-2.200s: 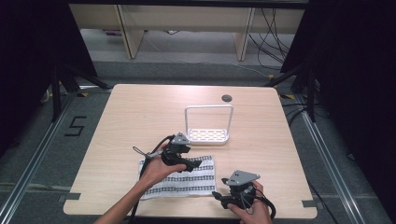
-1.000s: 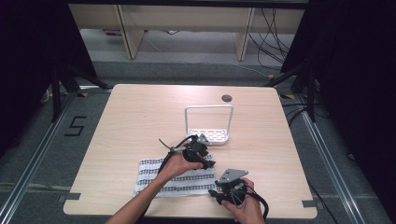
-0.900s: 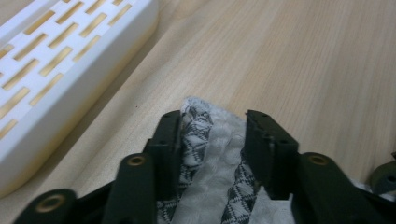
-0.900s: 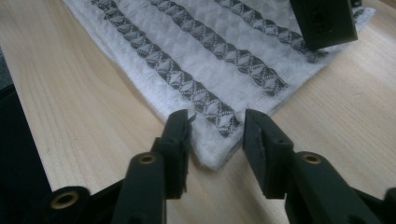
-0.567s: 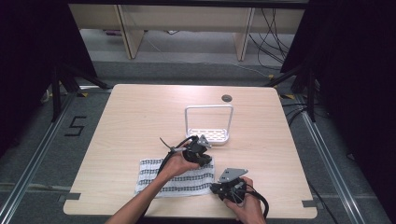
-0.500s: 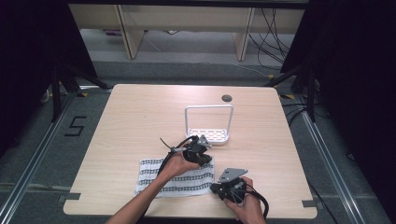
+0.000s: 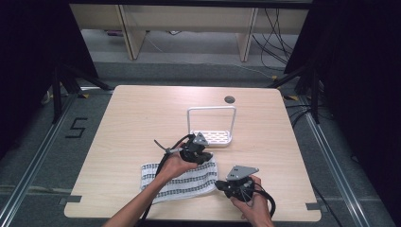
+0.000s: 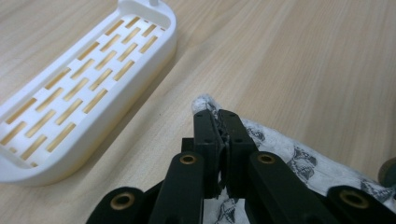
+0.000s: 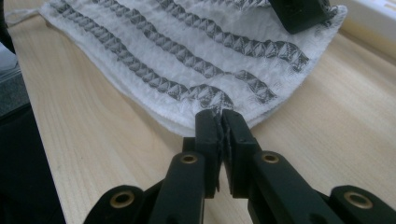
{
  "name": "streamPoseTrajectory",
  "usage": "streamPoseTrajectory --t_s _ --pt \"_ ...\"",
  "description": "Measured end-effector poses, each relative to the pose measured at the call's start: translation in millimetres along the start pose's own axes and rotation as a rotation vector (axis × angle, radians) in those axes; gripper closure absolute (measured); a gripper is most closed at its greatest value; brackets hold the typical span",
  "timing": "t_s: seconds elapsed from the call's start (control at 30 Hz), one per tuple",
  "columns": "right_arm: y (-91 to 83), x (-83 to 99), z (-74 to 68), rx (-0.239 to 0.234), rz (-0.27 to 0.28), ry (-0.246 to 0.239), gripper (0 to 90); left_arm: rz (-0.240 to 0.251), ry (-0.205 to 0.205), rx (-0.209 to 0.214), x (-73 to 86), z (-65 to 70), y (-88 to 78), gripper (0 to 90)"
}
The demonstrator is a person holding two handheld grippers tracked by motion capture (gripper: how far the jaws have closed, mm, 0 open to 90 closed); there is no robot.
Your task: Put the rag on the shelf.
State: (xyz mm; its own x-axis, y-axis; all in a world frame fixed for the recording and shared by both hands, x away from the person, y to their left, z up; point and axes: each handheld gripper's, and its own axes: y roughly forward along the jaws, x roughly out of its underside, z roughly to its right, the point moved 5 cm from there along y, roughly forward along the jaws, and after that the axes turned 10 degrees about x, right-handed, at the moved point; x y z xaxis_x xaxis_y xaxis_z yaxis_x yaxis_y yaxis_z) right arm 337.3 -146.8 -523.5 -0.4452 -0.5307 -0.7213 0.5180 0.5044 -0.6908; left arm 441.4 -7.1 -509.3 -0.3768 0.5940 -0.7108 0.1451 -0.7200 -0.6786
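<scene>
We observe a white cloth with dark patterned stripes (image 7: 182, 182) lying folded on the near half of the wooden table (image 7: 137, 118), between the two hands. The left gripper (image 7: 204, 156) sits at the cloth's far right corner, and in the left gripper view its jaws are pressed together on that corner, with a small crumple of fabric (image 8: 205, 103) protruding just past the tips. The right gripper (image 7: 222, 185) sits at the cloth's near right corner; in the right gripper view its jaws are likewise closed on the folded edge (image 9: 219, 109), where several layers meet the tips. From that edge the cloth spreads away across the table toward the left gripper, whose black jaw tip (image 9: 301, 11) rests on the far part of the fabric. We note that both grippers therefore clamp the same short side of the cloth, one at each corner, while the remainder lies flat on the table to the left of them. A white slotted rack with an upright wire frame (image 7: 212, 123) stands just beyond the left gripper, close to the cloth corner but apart from it; its perforated base (image 8: 79, 88) appears beside the jaws in the left gripper view.
</scene>
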Motion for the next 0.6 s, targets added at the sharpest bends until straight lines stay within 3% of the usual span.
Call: streamPoseTrajectory --t_s 0.13,0.2,0.3,0.37,0.4,0.5,0.53,0.6 --pt "-4.7 -4.8 0.3 0.004 0.03 0.005 86.4 0.048 -0.027 0.0 -4.4 3.2 -12.5 86.2" --pt "-8.9 -12.0 1.4 -0.016 0.06 0.002 86.5 0.057 -0.02 -0.013 -6.8 4.3 -24.0 86.2" --pt "-13.2 -18.6 2.4 -0.003 0.082 -0.001 86.6 0.077 -0.017 -0.023 -10.3 5.9 -33.3 86.2" --pt "-17.4 -26.1 3.1 -0.002 0.103 -0.001 86.6 0.101 -0.019 -0.034 -14.6 7.6 -44.7 86.2" --pt "-23.1 -34.9 5.0 -0.001 0.135 -0.008 86.6 0.136 -0.021 -0.041 -19.9 9.6 -55.6 86.1" --pt "-30.1 -43.0 6.9 -0.005 0.149 0.007 86.7 0.158 -0.019 -0.048 -24.5 10.3 -67.8 86.2" --pt "-33.3 -48.3 11.0 0.002 0.175 -0.01 86.7 0.179 -0.02 -0.054 -27.6 10.7 -73.0 86.1" --pt "-43.7 -62.8 19.2 0.005 0.221 0.014 86.7 0.207 -0.014 -0.059 -32.7 10.9 -85.0 86.1"
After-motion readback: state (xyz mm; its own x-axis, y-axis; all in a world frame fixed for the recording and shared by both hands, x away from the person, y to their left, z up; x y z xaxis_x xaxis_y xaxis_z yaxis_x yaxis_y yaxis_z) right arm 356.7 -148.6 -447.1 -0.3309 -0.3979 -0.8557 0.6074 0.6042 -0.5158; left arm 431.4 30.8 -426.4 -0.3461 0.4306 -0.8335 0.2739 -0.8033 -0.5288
